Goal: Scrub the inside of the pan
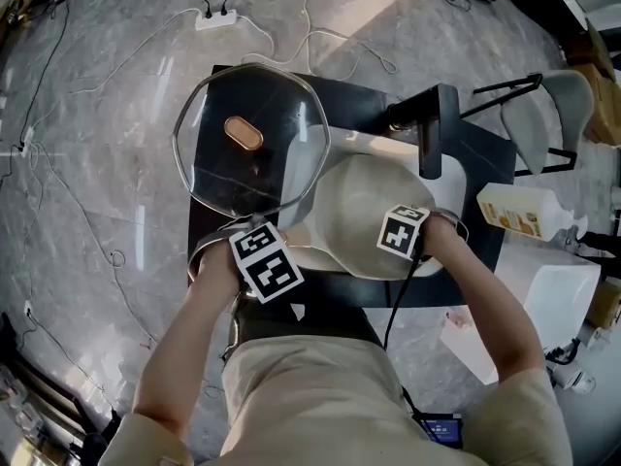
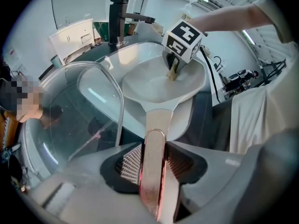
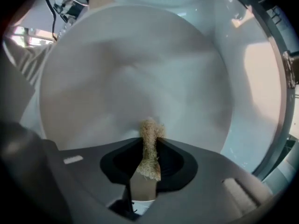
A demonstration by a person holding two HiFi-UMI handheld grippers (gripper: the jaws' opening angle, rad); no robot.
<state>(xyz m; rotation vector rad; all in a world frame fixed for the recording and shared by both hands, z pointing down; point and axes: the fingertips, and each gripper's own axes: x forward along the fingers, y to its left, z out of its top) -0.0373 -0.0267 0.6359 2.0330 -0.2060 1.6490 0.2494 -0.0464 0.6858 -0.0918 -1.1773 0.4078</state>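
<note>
Pan [image 1: 361,207] sits in the sink [image 2: 140,49] below the faucet [image 1: 433,129], its handle [image 2: 158,125] pointing toward the person so the left tongs [image 2: 154,164] can clamp it and, as I judge it, steady the pan against sliding. Right tongs [image 3: 148,160] pinch a fibrous scrubber [image 3: 150,134], its tip against the pan's inner wall, placed for scrubbing. Glass lid [image 1: 250,139] lies aside on the dark table [image 1: 485,153], leaving the inside open.
</note>
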